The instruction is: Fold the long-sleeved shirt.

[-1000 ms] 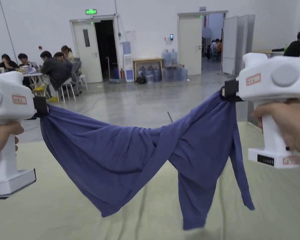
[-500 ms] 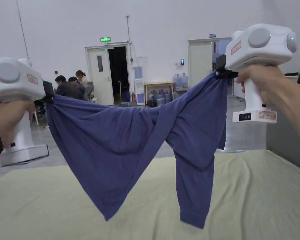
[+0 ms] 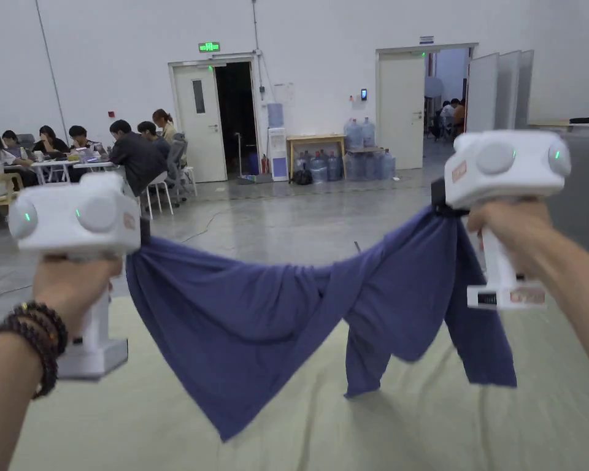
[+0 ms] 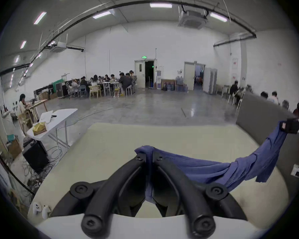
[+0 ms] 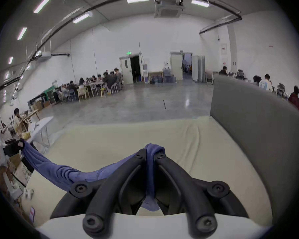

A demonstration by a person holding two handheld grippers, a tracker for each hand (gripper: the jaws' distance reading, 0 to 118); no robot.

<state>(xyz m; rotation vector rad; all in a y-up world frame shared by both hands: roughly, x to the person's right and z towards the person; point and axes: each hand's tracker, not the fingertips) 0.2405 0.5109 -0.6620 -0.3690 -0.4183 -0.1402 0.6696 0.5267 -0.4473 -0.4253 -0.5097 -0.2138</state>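
Observation:
A blue long-sleeved shirt (image 3: 256, 319) hangs in the air between my two grippers, sagging in the middle above the pale yellow-green table cover (image 3: 410, 429). Its lowest folds and one sleeve end (image 3: 364, 383) reach down to the cover. My left gripper (image 3: 141, 230) is shut on the shirt's left end; its black jaws pinch blue cloth (image 4: 149, 154) in the left gripper view. My right gripper (image 3: 437, 199) is shut on the right end, with cloth (image 5: 153, 149) bunched between its jaws. A second sleeve (image 3: 483, 349) dangles below the right gripper.
A grey partition (image 5: 257, 122) stands along the table's right side. Left of the table are a white folding table (image 4: 55, 120), a black box and cables on the floor. People sit at tables (image 3: 72, 159) far off across the grey floor.
Both grippers have come down and forward with the shirt still held. The hanging cloth is lower and its sleeve end now meets the table cover.

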